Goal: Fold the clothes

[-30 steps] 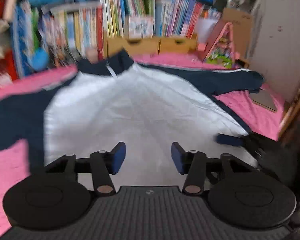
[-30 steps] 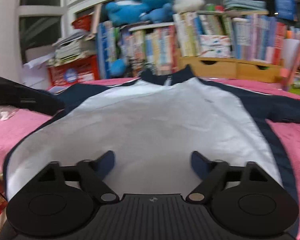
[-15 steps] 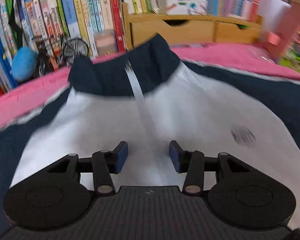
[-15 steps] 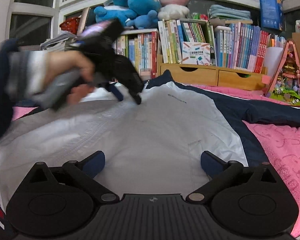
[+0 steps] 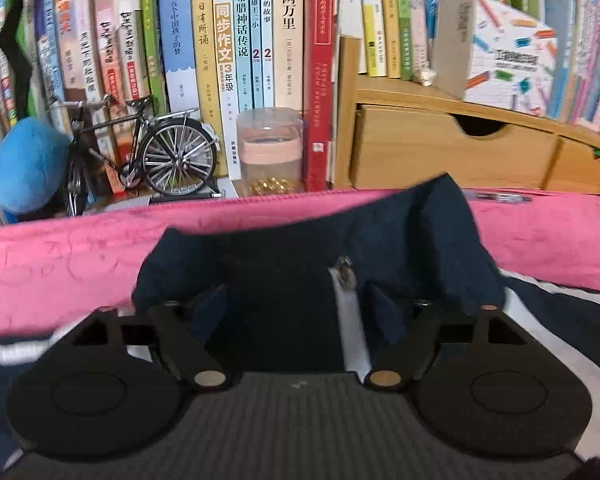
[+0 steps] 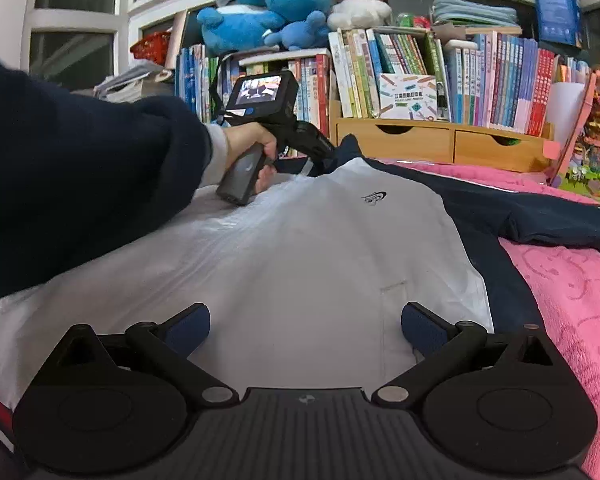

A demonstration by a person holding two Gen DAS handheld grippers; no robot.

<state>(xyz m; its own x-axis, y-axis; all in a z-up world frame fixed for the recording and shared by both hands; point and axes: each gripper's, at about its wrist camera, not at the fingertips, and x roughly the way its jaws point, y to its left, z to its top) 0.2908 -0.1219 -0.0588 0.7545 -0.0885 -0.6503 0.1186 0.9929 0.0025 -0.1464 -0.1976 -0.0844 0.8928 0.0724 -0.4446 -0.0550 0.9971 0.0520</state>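
Observation:
A white jacket (image 6: 308,248) with navy sleeves and collar lies spread flat, front up, on a pink blanket (image 6: 572,280). My left gripper (image 5: 298,314) hovers low at the navy collar (image 5: 300,248). Its jaws are opening and stand wide, with collar cloth and the zipper pull (image 5: 345,276) between them, and the pads do not press on it. From the right wrist view the left gripper (image 6: 320,160) shows at the collar, held in a hand (image 6: 248,140). My right gripper (image 6: 306,320) stands open over the jacket's lower white front, holding nothing.
A packed bookshelf (image 6: 440,72) with wooden drawers (image 5: 452,152) runs along the far edge. A model bicycle (image 5: 148,152) and a clear jar (image 5: 270,148) stand just behind the collar. Plush toys (image 6: 284,4) sit on top. The person's dark sleeve (image 6: 80,184) crosses the jacket's left side.
The left gripper has travelled up the jacket front to the collar and its jaws have spread wider. The person's arm has come into the right wrist view. The right gripper opened slightly and stayed in place.

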